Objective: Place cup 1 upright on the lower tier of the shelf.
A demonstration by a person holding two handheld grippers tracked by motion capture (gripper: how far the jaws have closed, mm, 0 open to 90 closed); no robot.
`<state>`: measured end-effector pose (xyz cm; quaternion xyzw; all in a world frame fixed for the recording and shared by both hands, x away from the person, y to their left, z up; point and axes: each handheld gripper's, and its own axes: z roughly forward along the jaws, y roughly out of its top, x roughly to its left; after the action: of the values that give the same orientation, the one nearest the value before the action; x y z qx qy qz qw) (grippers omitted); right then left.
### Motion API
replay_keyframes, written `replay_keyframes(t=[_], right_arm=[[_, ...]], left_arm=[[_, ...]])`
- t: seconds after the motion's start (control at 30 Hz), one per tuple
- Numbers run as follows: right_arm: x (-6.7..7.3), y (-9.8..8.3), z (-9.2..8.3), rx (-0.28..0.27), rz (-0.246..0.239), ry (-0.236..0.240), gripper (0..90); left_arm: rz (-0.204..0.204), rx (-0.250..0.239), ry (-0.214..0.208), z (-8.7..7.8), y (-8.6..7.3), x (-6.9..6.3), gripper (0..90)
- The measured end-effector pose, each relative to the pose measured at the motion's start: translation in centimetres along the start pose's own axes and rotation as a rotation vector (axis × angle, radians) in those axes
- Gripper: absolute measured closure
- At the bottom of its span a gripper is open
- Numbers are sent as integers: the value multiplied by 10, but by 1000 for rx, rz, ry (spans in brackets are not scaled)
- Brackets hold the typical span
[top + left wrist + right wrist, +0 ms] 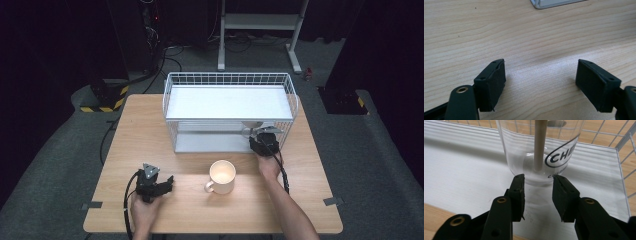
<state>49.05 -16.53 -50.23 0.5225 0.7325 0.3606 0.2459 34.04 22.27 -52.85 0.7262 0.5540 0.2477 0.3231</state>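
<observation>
A clear glass with black lettering stands on the lower white shelf of a white wire rack; a pale beige stick shows through it. My right gripper reaches into the rack, its jaws drawn to a narrow gap with the tips against the foot of the glass. A cream mug stands upright on the wooden table, handle to the left. My left gripper lies low on the table left of the mug, jaws wide over bare wood.
The rack's upper white shelf roofs the lower one, and wire walls close its right side. A corner of the rack's base lies ahead of the left gripper. Cables trail off the table's front.
</observation>
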Motion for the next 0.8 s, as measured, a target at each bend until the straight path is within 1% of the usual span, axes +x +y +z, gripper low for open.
replay_keyframes(t=[0.03,0.07,0.1,0.13,0.17,0.27,0.37,0.4,0.47,0.5,0.53,0.57,0.6,0.7,0.77,0.8], right_arm=[[0,0,1,7,7,2,630],[-1,1,2,8,3,-1,636],[0,3,3,10,15,1,642],[-1,4,3,2,-2,-7,650],[0,6,4,4,-4,0,656],[0,9,5,10,-9,-12,664],[1,8,5,10,-16,-9,652],[2,8,4,13,-14,-9,637],[2,6,1,2,-33,-8,569],[2,6,1,2,-33,-8,569],[3,6,0,0,-18,-3,544],[1,4,-5,-9,-6,18,496],[1,4,-5,-10,-9,24,483],[-3,2,-11,-23,-7,67,436],[-3,2,-16,-28,-12,71,414],[-4,2,-18,-35,-27,76,402]], left_arm=[[0,0,0,0,0,0,241],[-1,0,0,0,0,0,241],[0,0,0,0,0,0,241],[0,0,0,0,0,0,241],[0,0,0,0,0,0,241],[0,0,0,0,0,0,241],[0,0,0,0,0,0,241],[0,0,0,0,0,0,241],[0,0,0,0,0,0,241],[0,0,0,0,0,0,241],[0,0,0,0,0,0,241],[0,0,1,0,0,0,241],[0,0,1,0,0,0,241],[2,1,0,0,0,0,241],[0,0,1,0,0,0,241],[0,0,1,0,0,0,241]])
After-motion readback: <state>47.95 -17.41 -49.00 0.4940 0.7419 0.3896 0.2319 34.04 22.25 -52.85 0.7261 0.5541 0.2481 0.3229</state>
